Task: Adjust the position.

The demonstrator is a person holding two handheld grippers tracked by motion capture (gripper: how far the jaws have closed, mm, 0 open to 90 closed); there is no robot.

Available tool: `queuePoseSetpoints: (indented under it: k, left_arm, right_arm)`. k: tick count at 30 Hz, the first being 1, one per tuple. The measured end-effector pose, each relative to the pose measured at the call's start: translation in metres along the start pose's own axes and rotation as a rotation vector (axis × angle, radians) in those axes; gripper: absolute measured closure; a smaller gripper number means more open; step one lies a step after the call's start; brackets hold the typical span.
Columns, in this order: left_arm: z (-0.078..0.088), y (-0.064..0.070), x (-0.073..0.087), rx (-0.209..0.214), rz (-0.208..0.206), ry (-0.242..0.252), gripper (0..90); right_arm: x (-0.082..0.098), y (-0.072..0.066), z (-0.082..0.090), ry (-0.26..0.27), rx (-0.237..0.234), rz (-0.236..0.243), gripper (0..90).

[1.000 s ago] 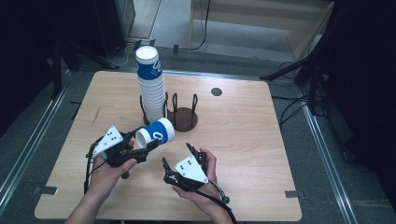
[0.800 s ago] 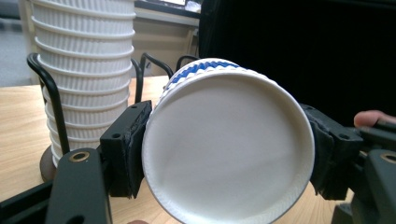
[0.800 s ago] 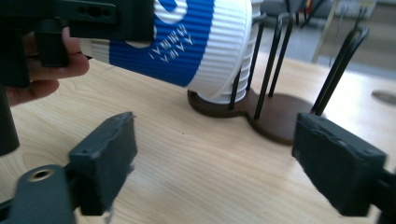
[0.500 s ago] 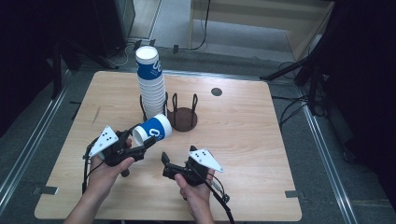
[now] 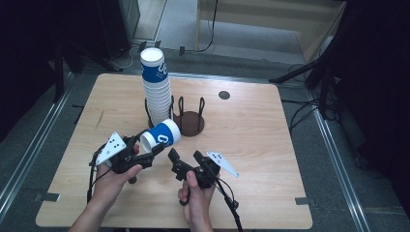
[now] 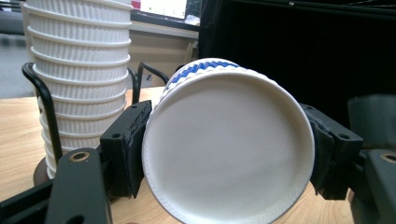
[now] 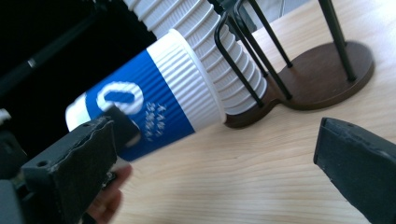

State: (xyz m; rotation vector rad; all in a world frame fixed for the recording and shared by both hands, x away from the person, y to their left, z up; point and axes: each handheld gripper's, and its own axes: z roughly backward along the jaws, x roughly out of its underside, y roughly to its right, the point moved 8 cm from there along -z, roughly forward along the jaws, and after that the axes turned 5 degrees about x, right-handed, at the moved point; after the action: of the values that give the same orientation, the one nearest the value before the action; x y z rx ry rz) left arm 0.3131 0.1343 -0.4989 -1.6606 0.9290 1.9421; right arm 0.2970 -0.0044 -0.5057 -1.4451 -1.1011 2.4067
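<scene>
Leftmost, at about eight o'clock on the worktop [image 5: 270, 145]: left gripper [image 5: 138, 152], jaws clamped on the sides of a blue-and-white paper cup [image 5: 160, 137], held on its side, white base toward the gripper's camera. Behind it, at eleven o'clock: tall stack of cups [image 5: 157, 87] standing upright in a black wire holder [image 5: 189, 121] with a dark round base. At six o'clock, just beside the held cup: right gripper [image 5: 186, 159], jaws wide apart with nothing between them, having just opened. Cup and right gripper not touching.
</scene>
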Motion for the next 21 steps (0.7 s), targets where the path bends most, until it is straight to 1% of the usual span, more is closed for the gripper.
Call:
queuePoseSetpoints:
  k: [3,4,5,6,8,9,10,11,12,13,14,15,17,19,20,21]
  left_arm:
    - [-0.002,0.003,0.002,0.004,-0.008,0.000,27.2]
    - [-0.002,0.003,0.002,0.004,-0.008,0.000,27.2]
    - [-0.003,0.004,0.003,0.003,-0.009,0.002,27.2]
    - [-0.004,0.005,0.003,0.007,-0.011,0.003,27.2]
    - [-0.004,0.006,0.004,0.008,-0.012,0.002,27.2]
    - [-0.005,0.008,0.004,0.015,-0.012,0.004,27.2]
    - [-0.005,0.009,0.004,0.018,-0.013,0.005,27.2]
    - [-0.005,0.010,0.004,0.019,-0.016,0.007,27.2]
    - [-0.005,0.010,0.004,0.019,-0.016,0.007,27.3]
    - [-0.006,0.011,0.005,0.024,-0.017,0.006,27.2]
    - [-0.006,0.011,0.005,0.024,-0.017,0.006,27.2]
    - [-0.007,0.013,0.006,0.030,-0.017,0.006,27.2]
    - [-0.008,0.015,0.007,0.031,-0.019,0.006,27.2]
    - [-0.009,0.017,0.007,0.035,-0.024,0.005,27.2]
    - [-0.009,0.017,0.007,0.035,-0.024,0.005,27.2]
    - [-0.009,0.018,0.007,0.037,-0.027,0.005,27.2]
  right_arm:
    - [-0.001,-0.002,-0.002,-0.001,-0.011,-0.086,0.0]
    - [-0.002,-0.003,-0.003,0.002,-0.016,-0.106,0.0]
    - [-0.002,-0.003,-0.003,0.002,-0.016,-0.106,0.0]
    - [-0.002,-0.005,-0.004,-0.002,-0.028,-0.159,0.0]
    - [-0.003,-0.005,-0.005,-0.005,-0.025,-0.218,0.0]
    - [-0.004,-0.005,-0.006,-0.004,-0.029,-0.244,0.0]
    - [-0.004,-0.005,-0.006,-0.007,-0.030,-0.283,0.0]
    - [-0.005,-0.004,-0.008,-0.001,-0.026,-0.303,0.0]
    - [-0.005,-0.004,-0.008,-0.001,-0.026,-0.303,0.0]
    - [-0.006,-0.005,-0.008,-0.013,-0.036,-0.377,0.0]
    - [-0.006,-0.005,-0.008,-0.013,-0.036,-0.377,0.0]
    - [-0.008,-0.005,-0.009,-0.011,-0.046,-0.421,0.0]
    - [-0.009,-0.006,-0.009,-0.009,-0.047,-0.457,0.0]
    - [-0.009,-0.006,-0.010,-0.010,-0.038,-0.485,0.0]
    - [-0.009,-0.006,-0.010,-0.010,-0.038,-0.485,0.0]
    - [-0.009,-0.005,-0.012,-0.013,-0.032,-0.509,0.0]
